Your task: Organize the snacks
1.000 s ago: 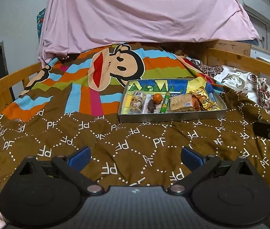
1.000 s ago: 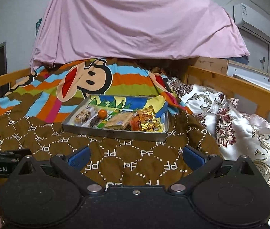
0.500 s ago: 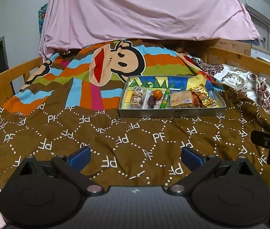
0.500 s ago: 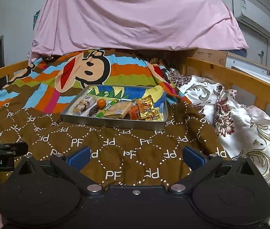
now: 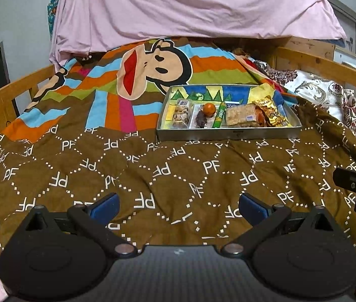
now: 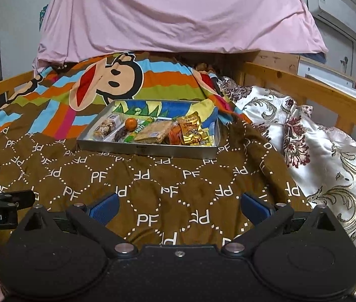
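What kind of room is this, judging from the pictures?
Most likely a bedroom. A wooden bed frame surrounds a brown quilt, a pink sheet hangs behind it, and an air conditioner is on the wall. The snack tray lies on the quilt.

**One tray, six snacks showing**

One metal tray [image 5: 229, 135] on the bed. Inside it: one orange [image 5: 208, 108], one green stick pack [image 5: 219, 118], one cracker pack [image 5: 242, 116], one gold packet [image 5: 271, 111], one clear nut-bar pack [image 5: 181, 117], one dark snack [image 5: 200, 120].
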Demonstrator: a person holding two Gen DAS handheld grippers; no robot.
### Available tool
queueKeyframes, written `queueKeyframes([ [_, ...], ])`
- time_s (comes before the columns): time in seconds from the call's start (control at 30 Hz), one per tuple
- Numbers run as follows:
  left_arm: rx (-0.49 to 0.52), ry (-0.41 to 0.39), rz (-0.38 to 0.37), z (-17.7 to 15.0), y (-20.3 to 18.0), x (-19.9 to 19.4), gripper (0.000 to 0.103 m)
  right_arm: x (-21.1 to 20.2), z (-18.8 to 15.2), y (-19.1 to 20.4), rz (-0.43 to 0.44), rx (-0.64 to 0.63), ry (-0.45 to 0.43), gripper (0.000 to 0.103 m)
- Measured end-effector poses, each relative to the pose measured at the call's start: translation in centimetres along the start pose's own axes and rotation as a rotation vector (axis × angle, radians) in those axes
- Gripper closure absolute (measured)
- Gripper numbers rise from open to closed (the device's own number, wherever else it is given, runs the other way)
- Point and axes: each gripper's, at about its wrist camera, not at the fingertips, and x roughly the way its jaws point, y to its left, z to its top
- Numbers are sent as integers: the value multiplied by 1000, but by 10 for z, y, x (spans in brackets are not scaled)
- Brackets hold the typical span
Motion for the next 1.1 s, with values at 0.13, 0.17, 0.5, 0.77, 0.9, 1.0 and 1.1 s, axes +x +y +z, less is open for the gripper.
queueKeyframes([
  [0.13, 2, 8, 3, -1, 0, 1, 1, 1, 0, 0, -1, -1, 4, 1],
  [0.17, 3, 9, 3, -2, 0, 1, 1, 1, 0, 0, -1, -2, 5, 1],
  [0.5, 4, 17, 5, -1, 0, 2, 1, 2, 0, 0, -1, -3, 12, 1],
  [0.77, 4, 18, 5, -1, 0, 2, 1, 2, 0, -1, 0, -4, 15, 1],
  [0.9, 4, 19, 5, -2, 0, 2, 1, 2, -2, 0, 1, -5, 15, 1],
  [1.0, 5, 22, 5, -4, 0, 3, 1, 2, -1, 0, 0, -4, 16, 1],
  [1.1, 4, 23, 4, -5, 0, 4, 1, 2, -2, 0, 0, -4, 17, 1],
])
